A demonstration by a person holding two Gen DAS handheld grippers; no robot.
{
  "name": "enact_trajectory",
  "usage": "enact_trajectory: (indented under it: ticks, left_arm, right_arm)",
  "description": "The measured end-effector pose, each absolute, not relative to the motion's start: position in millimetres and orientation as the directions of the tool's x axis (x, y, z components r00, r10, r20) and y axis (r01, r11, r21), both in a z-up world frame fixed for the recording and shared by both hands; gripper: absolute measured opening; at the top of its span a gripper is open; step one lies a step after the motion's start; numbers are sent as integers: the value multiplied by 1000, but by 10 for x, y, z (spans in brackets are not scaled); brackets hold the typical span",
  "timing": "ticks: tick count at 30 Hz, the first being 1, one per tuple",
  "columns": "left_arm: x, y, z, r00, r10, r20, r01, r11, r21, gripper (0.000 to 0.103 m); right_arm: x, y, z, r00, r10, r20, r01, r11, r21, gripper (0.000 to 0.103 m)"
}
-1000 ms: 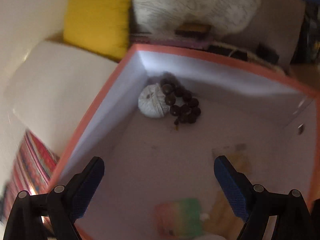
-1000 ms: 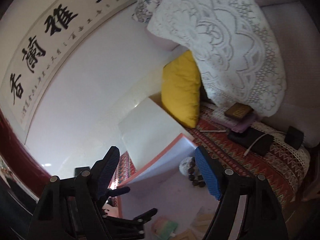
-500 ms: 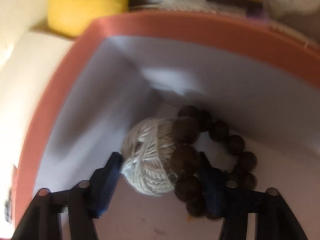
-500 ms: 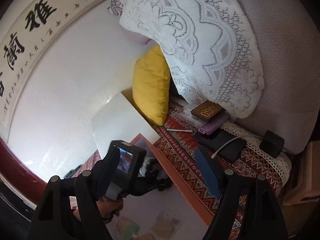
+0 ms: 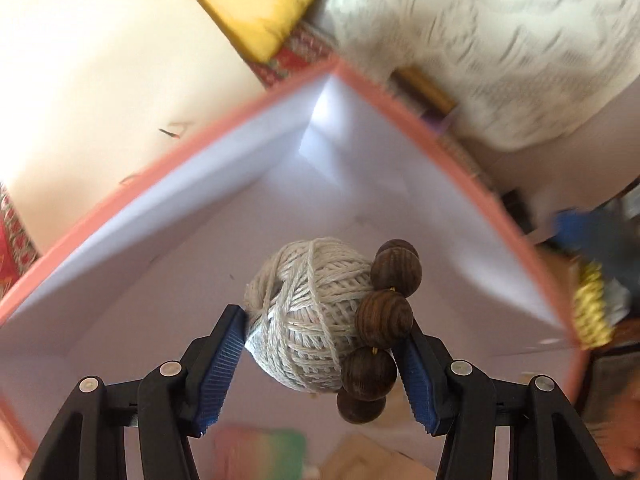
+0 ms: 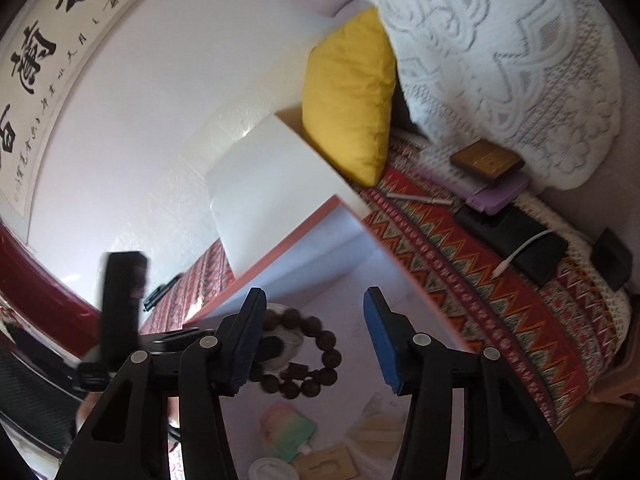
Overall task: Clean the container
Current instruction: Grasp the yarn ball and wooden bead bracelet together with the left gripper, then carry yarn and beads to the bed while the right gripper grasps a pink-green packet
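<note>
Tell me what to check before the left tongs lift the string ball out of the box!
1. Left tongs squeezing the string ball on both sides: ok.
2. Bead bracelet free of the grip: not ok, beads sit pinched against one pad.
3. Rest of the bracelet hanging loose, not snagged: cannot tell.
4. Way up past the pink box rim open: ok.
5. Right tongs open and empty, ready to help: ok.
6. Other things left on the box floor, like the rainbow packet: not ok, still to remove.
</note>
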State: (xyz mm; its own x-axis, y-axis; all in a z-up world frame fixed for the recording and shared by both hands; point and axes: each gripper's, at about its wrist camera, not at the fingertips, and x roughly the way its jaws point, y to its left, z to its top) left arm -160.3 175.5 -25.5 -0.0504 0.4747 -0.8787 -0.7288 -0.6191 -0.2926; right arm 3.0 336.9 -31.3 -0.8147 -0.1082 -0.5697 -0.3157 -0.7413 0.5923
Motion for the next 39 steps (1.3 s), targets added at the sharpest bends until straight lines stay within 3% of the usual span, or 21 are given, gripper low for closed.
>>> enact_trajectory:
  ticks: [6,8,10,14,18,21,24,27,30,32,33,34,39]
  left_arm:
    - [-1588,1115,293,-119,579,-806,-686,-635,-355,62]
    - [-1659,863,439,-151,599,-787,-659,-654,-371,62]
    - [-1730,610,584,-184,616,-766,-631,-671,-388,62]
    - [-1863,-79,813,-294,581,-759,-553,-751,-360,62]
    - [-1919,-678,814,-360,509,-782,-486,-818,-309,62]
    - [-1909,-1100,777,-382,476,-792,-447,-845,-293,62]
    - [-1919,-1503,727,-394,470,-790,-406,-860,-310,62]
    - [-1967,-1771,687,-409,461,-788,-371,-873,-318,62]
    - [-1974,-1933,649,-416,456,-787,-349,-879,-325,62]
    - [-1966,-2021,618,-419,452,-787,-341,-882,-326,62]
    - [-1961,-2051,596,-417,453,-788,-337,-882,-329,62]
    - [-1956,-2080,574,-414,454,-789,-333,-882,-333,62]
    - [-1936,-2182,485,-404,471,-785,-319,-876,-362,62]
  right_arm:
    - [-112,3090,-286,-785,-138,-604,-288,-781,554,55]
    - [-188,2935,-332,-733,-144,-665,-282,-825,490,57]
    - [-290,2753,-453,-653,-150,-743,-278,-864,419,68]
    - [-641,2206,-802,-448,-208,-869,-169,-935,311,70]
    - [-977,1501,-1192,-210,-111,-971,35,-994,106,77]
    - [-1084,1141,-1430,-98,-44,-994,207,-978,22,87]
    - [-1170,957,-1570,-75,27,-997,321,-946,-50,90]
    - [-1227,971,-1687,-85,-9,-996,344,-939,-21,102]
    - [-1283,991,-1803,-96,-48,-994,364,-931,9,102]
    - [-1249,971,-1698,-132,-72,-989,366,-930,19,84]
    - [-1262,1003,-1609,-141,-108,-984,341,-938,54,40]
    - [-1265,1068,-1569,-145,-111,-983,297,-953,64,20]
    - [-1146,1367,-1190,-237,-184,-954,140,-978,154,15]
